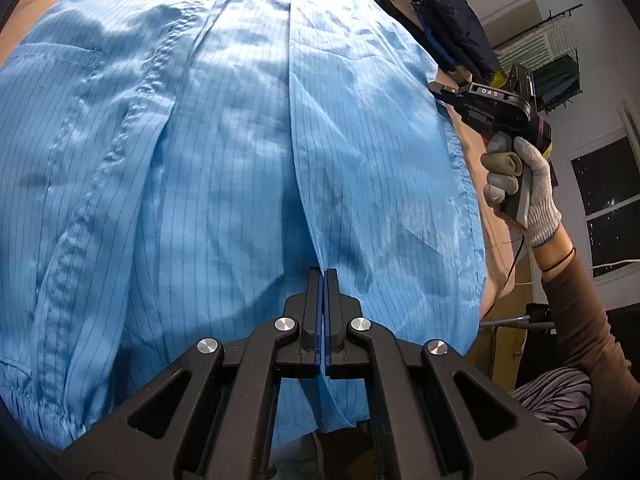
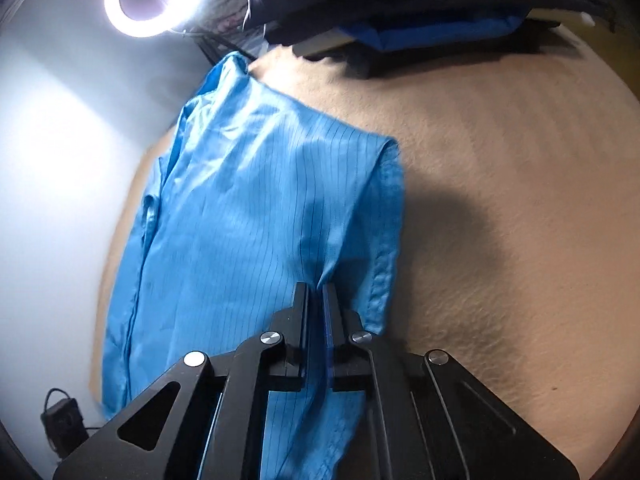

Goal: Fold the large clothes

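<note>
Left wrist view: a blue pinstriped garment (image 1: 224, 152) lies spread over a tan table (image 1: 476, 148), its long axis running away from the camera. The left gripper (image 1: 322, 276) has its jaws clenched on a raised ridge of cloth at the near hem. To the right, a gloved hand (image 1: 520, 188) carries the right gripper (image 2: 318, 292) at the garment's side edge. Right wrist view shows those jaws clamped together with a pinch of blue fabric between them, just inside the hemmed edge. Both grips sit on the garment, ready for a fold.
</note>
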{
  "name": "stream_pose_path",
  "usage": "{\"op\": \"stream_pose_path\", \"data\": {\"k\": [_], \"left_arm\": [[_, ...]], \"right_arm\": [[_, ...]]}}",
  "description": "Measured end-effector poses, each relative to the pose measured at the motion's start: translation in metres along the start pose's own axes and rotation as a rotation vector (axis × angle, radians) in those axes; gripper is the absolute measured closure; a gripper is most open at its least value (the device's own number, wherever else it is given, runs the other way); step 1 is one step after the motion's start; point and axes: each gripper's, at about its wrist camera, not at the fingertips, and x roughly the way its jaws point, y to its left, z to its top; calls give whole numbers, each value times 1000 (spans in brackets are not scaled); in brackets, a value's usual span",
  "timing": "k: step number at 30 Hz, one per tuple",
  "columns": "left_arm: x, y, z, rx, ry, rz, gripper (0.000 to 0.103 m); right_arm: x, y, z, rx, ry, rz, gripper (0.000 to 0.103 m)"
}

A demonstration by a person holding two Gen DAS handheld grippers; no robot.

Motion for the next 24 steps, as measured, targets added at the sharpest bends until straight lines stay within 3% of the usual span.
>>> {"op": "stream_pose_path", "data": {"k": [4, 7, 9, 13, 18, 20, 24], "left_arm": [[3, -3, 0, -4, 12, -13, 103], [5, -5, 1, 6, 16, -12, 103], [6, -5, 2, 9, 18, -10, 103], [6, -5, 3, 10, 20, -6, 103], [6, -6, 2, 7, 22, -4, 103], [5, -6, 3, -2, 24, -11, 103], [3, -7, 4, -25, 24, -46, 103]], "right_arm": [[-16, -20, -1, 30, -40, -26, 102], [-21, -29, 2, 43, -71, 44, 102], [-19, -30, 7, 58, -47, 94, 101], [-10, -28, 11, 62, -32, 124, 78], [8, -25, 18, 63, -20, 126, 78], [7, -18, 19, 9, -34, 91, 102], [4, -17, 30, -62, -54, -44, 102]]}}
